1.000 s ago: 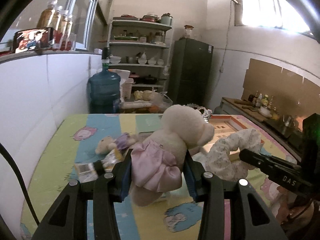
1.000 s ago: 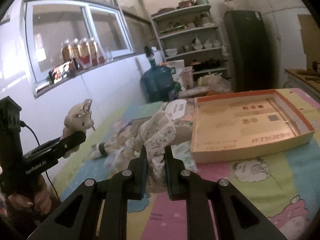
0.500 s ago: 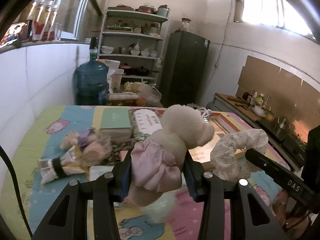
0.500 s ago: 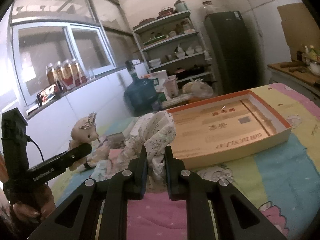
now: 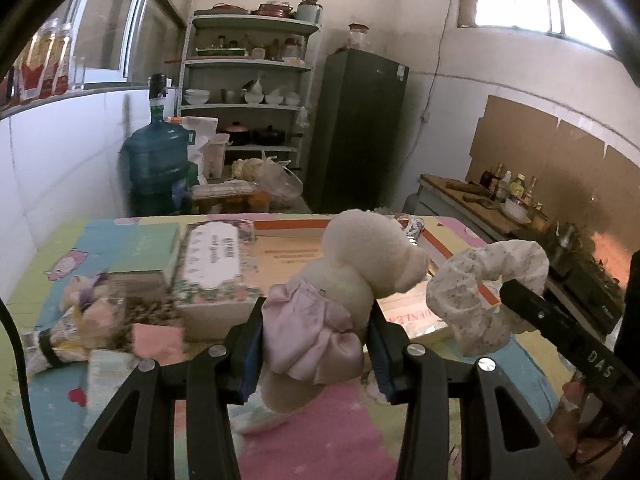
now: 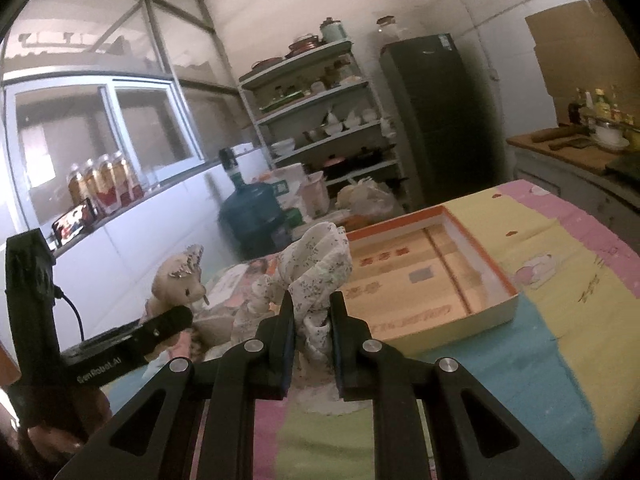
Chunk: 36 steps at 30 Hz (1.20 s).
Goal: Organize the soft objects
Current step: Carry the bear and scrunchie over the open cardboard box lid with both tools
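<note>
Kitchen shelves behind, left tool (image 5: 316,344) clamps plush bear (image 5: 340,280), right tool (image 6: 312,320) clamps floral cloth (image 6: 316,268)

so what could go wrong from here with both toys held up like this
The left gripper pinches the plush bear only at its skirted body, so the heavy head could tip it out. The right gripper holds a floppy floral cloth toy whose loose end may snag the orange-rimmed box wall.

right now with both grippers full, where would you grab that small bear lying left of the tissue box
Grip the small bear across its torso, coming from above. It lies flat on the table cover, packed against the wrapped bundle, so side approaches look blocked; its soft middle should squash between the pads.
</note>
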Motion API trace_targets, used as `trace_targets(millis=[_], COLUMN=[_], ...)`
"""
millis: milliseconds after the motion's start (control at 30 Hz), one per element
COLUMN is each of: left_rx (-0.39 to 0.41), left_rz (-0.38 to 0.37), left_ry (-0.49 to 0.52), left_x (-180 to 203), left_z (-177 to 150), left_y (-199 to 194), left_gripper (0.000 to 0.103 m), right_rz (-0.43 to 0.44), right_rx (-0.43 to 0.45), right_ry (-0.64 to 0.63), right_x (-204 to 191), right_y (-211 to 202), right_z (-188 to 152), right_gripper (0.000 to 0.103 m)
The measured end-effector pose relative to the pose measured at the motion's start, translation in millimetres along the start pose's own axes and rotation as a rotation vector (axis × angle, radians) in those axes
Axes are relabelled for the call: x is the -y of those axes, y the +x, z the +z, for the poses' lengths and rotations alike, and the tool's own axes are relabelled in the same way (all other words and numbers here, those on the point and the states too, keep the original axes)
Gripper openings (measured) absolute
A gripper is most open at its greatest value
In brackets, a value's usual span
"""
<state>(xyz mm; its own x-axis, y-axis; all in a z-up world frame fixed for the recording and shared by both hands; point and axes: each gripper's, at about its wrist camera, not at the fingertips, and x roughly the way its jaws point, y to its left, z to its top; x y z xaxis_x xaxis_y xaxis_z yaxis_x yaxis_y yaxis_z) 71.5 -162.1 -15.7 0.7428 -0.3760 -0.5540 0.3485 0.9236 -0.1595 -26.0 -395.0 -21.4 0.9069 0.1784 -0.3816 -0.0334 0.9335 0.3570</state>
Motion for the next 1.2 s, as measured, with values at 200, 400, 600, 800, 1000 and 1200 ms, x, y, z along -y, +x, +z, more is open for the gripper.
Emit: trace_targets(millis=[200,400,600,800,1000,1200], left_rx=[-0.004,-0.01,-0.027,-0.035,-0.059,-0.102], left_rz=[0.019,0.038,0.054,0.07,0.079,0.073], left_ry=[0.002,0.011,0.013,-0.003,-0.023,-0.048], left_x=[24.5,45.9,61.5,69.6,74.6,72.8], left_z=[7.7,15.0,18.1,21.9,23.9,21.6], left_y=[26.8,52.5,79.2,97.4,117.7,135.0], left_gripper=[0.046,0.046,0.046,0.046,0.046,0.046], right_rz=[-0.032,-0.059,-0.08,-0.088,-0.089,-0.075], right_rx=[0.009,-0.012,-0.043,-0.061,-0.082,-0.118], right_ry=[-0.001,0.018,0.052,0.062,0.076,0.091], right_x=[32.4,64.4,91.4,108.0,116.9,121.5], right_y=[7.0,27.5,50.2,62.7,76.2,90.6], right_z=[16.2,33.2,41.7,47.6,48.9,47.1], right_gripper=[0.016,0.016,0.016,0.016,0.016,0.016])
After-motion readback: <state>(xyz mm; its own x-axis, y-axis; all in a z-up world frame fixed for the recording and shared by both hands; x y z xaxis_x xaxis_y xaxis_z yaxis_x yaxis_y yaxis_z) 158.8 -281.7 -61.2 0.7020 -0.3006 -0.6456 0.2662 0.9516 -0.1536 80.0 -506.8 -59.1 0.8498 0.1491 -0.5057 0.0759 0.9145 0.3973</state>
